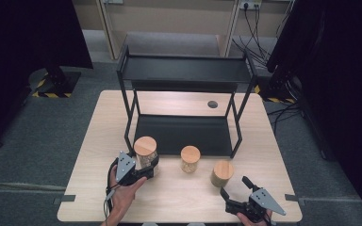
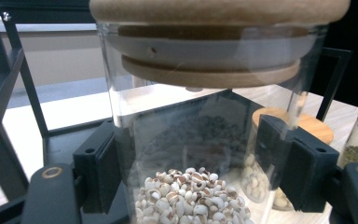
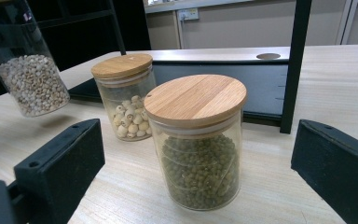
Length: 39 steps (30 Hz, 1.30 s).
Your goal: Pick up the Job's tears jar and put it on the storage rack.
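Observation:
My left gripper [image 1: 145,161] is shut on a glass jar of small white grains [image 1: 145,150] with a wooden lid, at the shelf's front left leg. In the left gripper view the grain jar [image 2: 191,140] sits between both pads [image 2: 98,172]. In the right gripper view this grain jar [image 3: 30,79] hangs tilted just above the table, with a shadow under it. My right gripper [image 1: 234,186] stands open near the table's front edge, just short of a jar of green beans [image 1: 222,173]. The green bean jar [image 3: 196,140] stands upright ahead of my right gripper [image 3: 198,182], apart from both jaws.
A third jar [image 1: 190,158] with larger pale seeds stands between the other two, in front of the black two-tier shelf [image 1: 184,70]. The shelf's lower tray [image 3: 261,88] lies right behind the jars. The wooden table [image 1: 179,200] has bare room along its front.

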### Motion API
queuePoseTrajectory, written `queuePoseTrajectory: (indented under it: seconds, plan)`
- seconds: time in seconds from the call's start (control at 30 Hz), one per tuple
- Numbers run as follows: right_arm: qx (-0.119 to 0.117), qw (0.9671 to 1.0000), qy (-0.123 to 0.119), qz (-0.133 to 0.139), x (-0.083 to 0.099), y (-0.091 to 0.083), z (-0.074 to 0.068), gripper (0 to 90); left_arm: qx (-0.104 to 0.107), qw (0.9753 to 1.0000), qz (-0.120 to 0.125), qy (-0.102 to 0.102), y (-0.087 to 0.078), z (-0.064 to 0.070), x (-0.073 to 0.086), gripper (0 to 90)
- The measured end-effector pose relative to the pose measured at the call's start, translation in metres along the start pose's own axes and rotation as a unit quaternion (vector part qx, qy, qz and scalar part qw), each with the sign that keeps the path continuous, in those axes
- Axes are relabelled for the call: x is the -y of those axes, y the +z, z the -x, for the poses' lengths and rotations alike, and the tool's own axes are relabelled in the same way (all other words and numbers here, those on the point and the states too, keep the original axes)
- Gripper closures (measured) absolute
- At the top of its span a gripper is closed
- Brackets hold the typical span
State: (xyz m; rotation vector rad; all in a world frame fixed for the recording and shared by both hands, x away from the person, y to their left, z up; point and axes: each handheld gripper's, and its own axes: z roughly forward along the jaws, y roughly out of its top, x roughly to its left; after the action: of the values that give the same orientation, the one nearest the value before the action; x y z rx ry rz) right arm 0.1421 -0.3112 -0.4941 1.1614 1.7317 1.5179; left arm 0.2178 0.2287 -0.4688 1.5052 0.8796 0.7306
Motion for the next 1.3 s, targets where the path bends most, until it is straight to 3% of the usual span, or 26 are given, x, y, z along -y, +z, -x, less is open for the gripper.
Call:
queuePoseTrajectory:
  seconds: [0.3, 0.57, 0.9, 1.1, 1.3]
  plan:
    - [-0.002, 1.0000, 0.000, 0.001, 0.000, -0.001, 0.001, 2.8, -0.006, 1.0000, 0.001, -0.001, 0.021, -0.004, -0.012, 25.6]
    - [-0.003, 1.0000, 0.000, 0.001, 0.000, -0.001, 0.001, 2.8, -0.024, 0.9997, 0.000, -0.007, 0.037, -0.010, -0.019, 25.6]
    - [-0.003, 1.0000, 0.000, 0.000, 0.000, 0.000, 0.001, 2.8, -0.035, 0.9994, -0.003, -0.005, 0.056, -0.009, -0.023, 25.6]
    - [-0.004, 1.0000, 0.001, 0.000, 0.000, 0.000, 0.001, 2.8, -0.048, 0.9988, -0.005, 0.006, 0.071, -0.007, -0.029, 25.6]
    - [-0.003, 1.0000, 0.002, 0.001, 0.000, -0.001, 0.002, 2.8, -0.058, 0.9983, -0.003, 0.001, 0.088, -0.005, -0.032, 25.6]
